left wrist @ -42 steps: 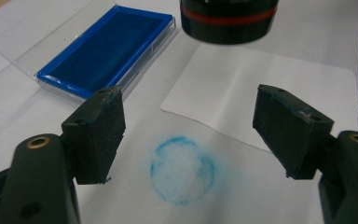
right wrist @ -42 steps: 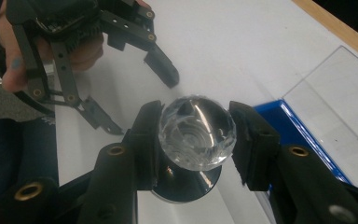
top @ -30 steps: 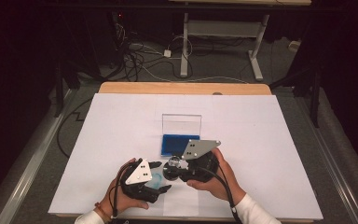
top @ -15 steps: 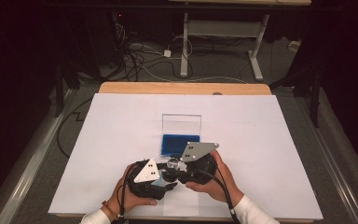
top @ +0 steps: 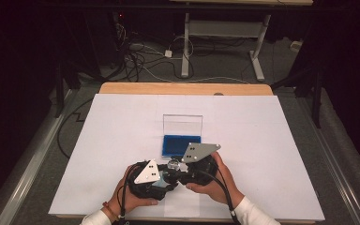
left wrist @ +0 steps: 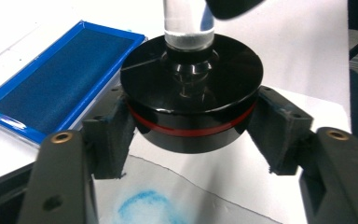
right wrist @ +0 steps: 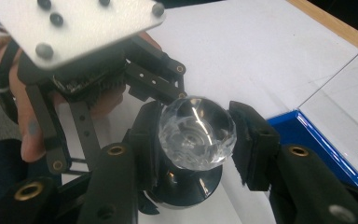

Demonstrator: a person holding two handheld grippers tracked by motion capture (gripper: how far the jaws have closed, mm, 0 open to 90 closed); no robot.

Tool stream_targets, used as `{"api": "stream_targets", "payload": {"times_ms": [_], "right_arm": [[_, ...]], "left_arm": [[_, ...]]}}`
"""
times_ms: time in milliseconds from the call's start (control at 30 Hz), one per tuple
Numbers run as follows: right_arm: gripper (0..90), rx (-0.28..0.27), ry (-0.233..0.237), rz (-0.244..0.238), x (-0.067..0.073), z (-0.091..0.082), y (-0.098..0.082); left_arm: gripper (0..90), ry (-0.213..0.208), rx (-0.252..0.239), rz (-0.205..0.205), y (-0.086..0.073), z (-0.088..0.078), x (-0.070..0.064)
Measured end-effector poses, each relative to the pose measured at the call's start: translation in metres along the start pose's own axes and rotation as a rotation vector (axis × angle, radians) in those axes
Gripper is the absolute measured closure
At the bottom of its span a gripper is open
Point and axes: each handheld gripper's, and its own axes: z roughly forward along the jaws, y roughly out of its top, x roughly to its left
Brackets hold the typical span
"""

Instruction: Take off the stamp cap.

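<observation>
While both hands work close together at the near edge of the white-covered table (top: 272, 140), the left gripper (left wrist: 193, 140), whose jaws have just been closing, clamps the black base of a stamp (left wrist: 193, 98). The right gripper (right wrist: 196, 135) pinches the stamp's clear knob (right wrist: 196, 133). Just beyond lies an open blue ink pad (top: 182, 145). A faint blue print (left wrist: 142, 205) marks the paper beneath. Cables (top: 136, 56) sprawl over the dim grey floor behind.
</observation>
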Motion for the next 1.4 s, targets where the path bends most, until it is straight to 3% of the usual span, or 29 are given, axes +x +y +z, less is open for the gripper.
{"api": "stream_targets", "payload": {"times_ms": [300,500,633,1400], "right_arm": [[57.1,-0.006,0.008,0.006,0.001,0.002,-0.001],[57.2,-0.015,0.003,0.022,0.002,0.001,-0.002],[57.2,-0.028,0.002,0.039,0.001,0.001,-0.004],[57.4,-0.060,-0.045,0.013,0.014,0.001,-0.009]], "left_arm": [[35.6,-0.009,0.005,-0.001,0.000,0.000,0.001],[36.2,0.008,0.011,0.019,0.001,-0.002,0.000],[36.6,-0.033,0.022,-0.014,0.001,-0.003,0.004],[36.8,-0.080,0.050,-0.014,0.001,-0.005,0.005]]}}
